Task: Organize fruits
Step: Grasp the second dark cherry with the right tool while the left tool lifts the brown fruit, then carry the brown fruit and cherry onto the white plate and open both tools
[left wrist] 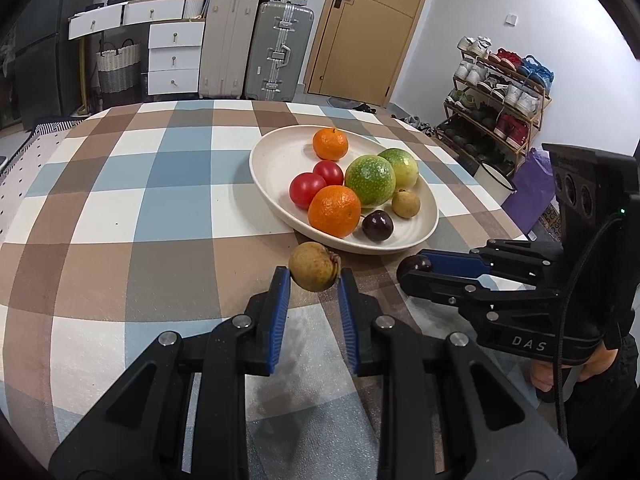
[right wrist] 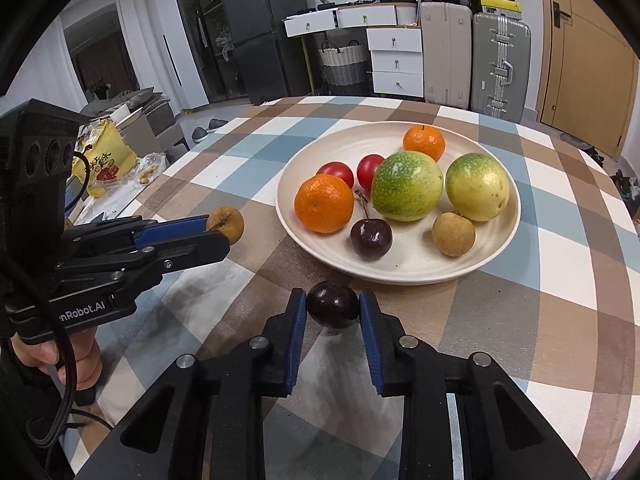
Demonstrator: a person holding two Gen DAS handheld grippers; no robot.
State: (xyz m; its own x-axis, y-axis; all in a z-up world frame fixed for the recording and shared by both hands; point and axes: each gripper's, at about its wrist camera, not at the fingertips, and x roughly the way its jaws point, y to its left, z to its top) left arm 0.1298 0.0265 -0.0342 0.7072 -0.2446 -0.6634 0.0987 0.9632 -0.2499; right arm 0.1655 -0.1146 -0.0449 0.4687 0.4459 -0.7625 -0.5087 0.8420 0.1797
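Note:
My left gripper point(left wrist: 314, 276) is shut on a brown longan point(left wrist: 313, 266), held just above the checked tablecloth in front of the cream plate point(left wrist: 276, 160). My right gripper point(right wrist: 333, 305) is shut on a dark cherry point(right wrist: 333, 304), also just short of the plate's point(right wrist: 400, 272) near rim. The plate holds two oranges point(right wrist: 324, 208), two red tomatoes point(right wrist: 337, 173), two green passion fruits point(right wrist: 406, 186), a cherry point(right wrist: 371, 239) and a longan point(right wrist: 453, 236). The right gripper with its cherry point(left wrist: 416, 266) shows in the left wrist view; the left gripper with its longan point(right wrist: 226, 222) shows in the right wrist view.
The checked tablecloth point(left wrist: 140, 200) covers the round table. Beyond it stand suitcases point(left wrist: 276, 56), white drawers point(left wrist: 174, 58), a door point(left wrist: 360, 28) and a shoe rack point(left wrist: 500, 96). A yellow bag point(right wrist: 106, 160) lies off the table's left side.

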